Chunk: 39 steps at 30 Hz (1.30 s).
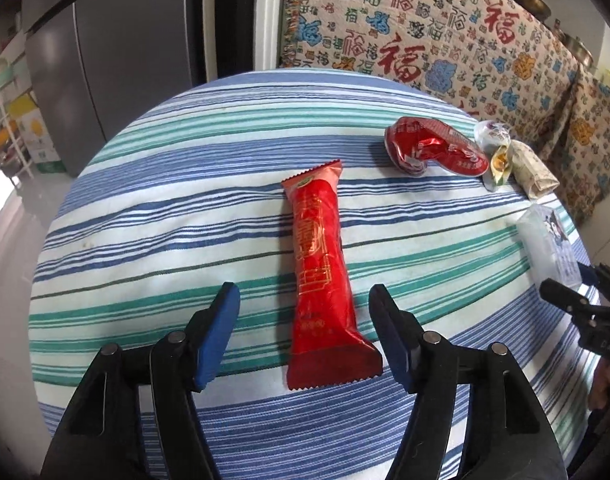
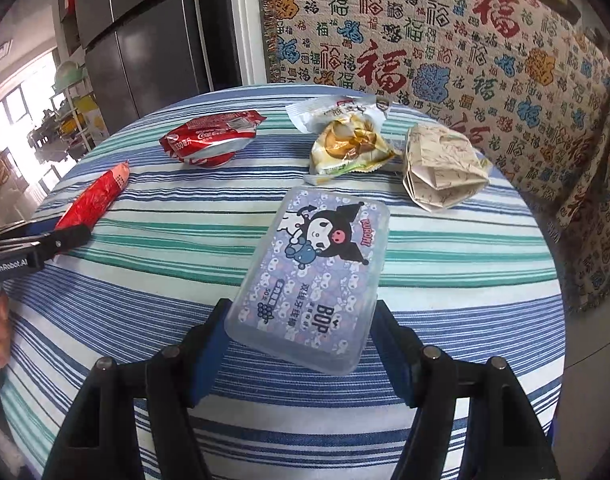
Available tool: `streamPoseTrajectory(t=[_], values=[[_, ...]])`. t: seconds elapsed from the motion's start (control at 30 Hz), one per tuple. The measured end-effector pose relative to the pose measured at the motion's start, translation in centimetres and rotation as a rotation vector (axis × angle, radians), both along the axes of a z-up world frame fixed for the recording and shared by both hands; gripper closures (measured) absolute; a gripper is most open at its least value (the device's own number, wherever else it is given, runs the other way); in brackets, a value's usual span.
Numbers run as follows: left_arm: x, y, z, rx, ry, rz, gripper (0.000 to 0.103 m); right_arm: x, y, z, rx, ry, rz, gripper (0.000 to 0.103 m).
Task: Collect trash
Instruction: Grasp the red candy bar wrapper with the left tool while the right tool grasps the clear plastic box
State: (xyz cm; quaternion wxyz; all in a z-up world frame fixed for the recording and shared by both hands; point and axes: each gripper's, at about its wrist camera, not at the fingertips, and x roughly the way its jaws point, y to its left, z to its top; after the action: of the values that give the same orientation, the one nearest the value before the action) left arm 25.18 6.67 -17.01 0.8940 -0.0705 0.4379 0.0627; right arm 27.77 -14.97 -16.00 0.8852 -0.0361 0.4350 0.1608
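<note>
Both cameras sit low and close over the striped table (image 1: 165, 208), looking forward toward the patterned sofa cover (image 2: 445, 40). The left view faces the long red wrapper (image 1: 325, 272); the right view faces the plastic box (image 2: 317, 272). Both views share these and the crushed can (image 2: 209, 136).

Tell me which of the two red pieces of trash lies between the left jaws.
The long red snack wrapper lies flat between the open left gripper's jaws. The crushed red can sits farther back.
</note>
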Motion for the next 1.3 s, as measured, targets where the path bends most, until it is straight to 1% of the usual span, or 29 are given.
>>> streamPoseTrajectory(t=[0.03, 0.07, 0.1, 0.2, 0.23, 0.27, 0.33, 0.4, 0.63, 0.73, 0.8, 0.83, 0.9, 1.0, 1.1, 1.13, 1.17, 1.2, 1.23, 1.27, 1.3], values=[[0.1, 0.0, 0.0, 0.006, 0.005, 0.004, 0.031, 0.2, -0.2, -0.3, 0.01, 0.007, -0.006, 0.032], [0.3, 0.0, 0.0, 0.007, 0.008, 0.009, 0.028, 0.4, -0.2, -0.7, -0.001, 0.016, -0.011, 0.031], [0.4, 0.1, -0.1, 0.012, 0.01, 0.015, 0.027, 0.4, 0.0, -0.6, -0.02, -0.001, -0.007, 0.03], [1.1, -0.4, -0.4, 0.078, 0.029, 0.018, 0.019, 0.7, 0.9, -0.6, -0.059, 0.0, -0.008, 0.024], [1.2, -0.5, -0.6, 0.1, 0.032, 0.021, 0.011, 0.7, 0.9, -0.5, -0.058, 0.002, -0.015, 0.022], [1.3, -0.2, -0.6, 0.09, 0.039, 0.038, 0.007, 0.5, 1.0, -0.6, -0.058, 0.003, -0.02, 0.022], [1.5, 0.2, -0.7, 0.084, 0.049, 0.045, 0.004, 0.8, 1.0, -0.6, -0.059, 0.007, -0.027, 0.019], [1.5, 0.3, -0.8, 0.085, 0.057, 0.044, 0.001, 1.0, 1.0, -0.6, -0.061, 0.007, -0.031, 0.018], [1.5, 0.3, -0.9, 0.087, 0.055, 0.039, 0.001, 1.2, 1.0, -0.8, -0.063, 0.009, -0.033, 0.018], [1.4, 0.3, -0.9, 0.083, 0.065, 0.024, 0.001, 1.5, 1.0, -0.8, -0.071, 0.033, -0.028, 0.018], [1.4, 0.4, -0.7, 0.076, 0.09, -0.004, 0.001, 1.8, 0.9, -0.7, -0.076, 0.061, -0.02, 0.018], [1.4, 0.6, -0.5, 0.071, 0.097, 0.001, 0.001, 1.8, 0.6, -0.6, -0.081, 0.069, -0.035, 0.018], [0.9, 1.1, 0.1, 0.045, 0.068, 0.015, 0.001, 1.1, -0.1, -0.1, -0.064, 0.047, -0.06, 0.018], [0.4, 1.2, 1.1, 0.017, 0.029, -0.009, 0.001, 0.7, -0.3, 1.0, -0.042, 0.029, -0.045, 0.018], [0.4, 0.7, 1.3, 0.004, 0.023, -0.045, 0.002, 0.8, 0.2, 1.6, -0.012, 0.025, -0.035, 0.018], [0.5, 0.4, 1.1, 0.007, 0.03, -0.054, 0.004, 1.0, 0.3, 1.5, -0.011, 0.035, -0.041, 0.019], [0.6, 0.1, 1.0, 0.014, 0.038, -0.062, 0.016, 1.1, 0.3, 1.3, -0.017, 0.047, -0.05, 0.02], [0.7, 0.0, 0.7, 0.023, 0.051, -0.069, 0.023, 1.2, 0.2, 1.0, -0.016, 0.061, -0.067, 0.034], [0.8, -0.3, 0.6, 0.028, 0.062, -0.077, 0.04, 1.2, -0.2, 0.8, -0.003, 0.077, -0.082, 0.038], [0.8, -0.4, 0.5, 0.035, 0.063, -0.081, 0.056, 1.1, -0.4, 0.8, 0.012, 0.084, -0.093, 0.038], [0.5, -0.5, 0.6, 0.051, 0.056, -0.081, 0.065, 1.0, -0.6, 0.9, 0.016, 0.083, -0.104, 0.038]])
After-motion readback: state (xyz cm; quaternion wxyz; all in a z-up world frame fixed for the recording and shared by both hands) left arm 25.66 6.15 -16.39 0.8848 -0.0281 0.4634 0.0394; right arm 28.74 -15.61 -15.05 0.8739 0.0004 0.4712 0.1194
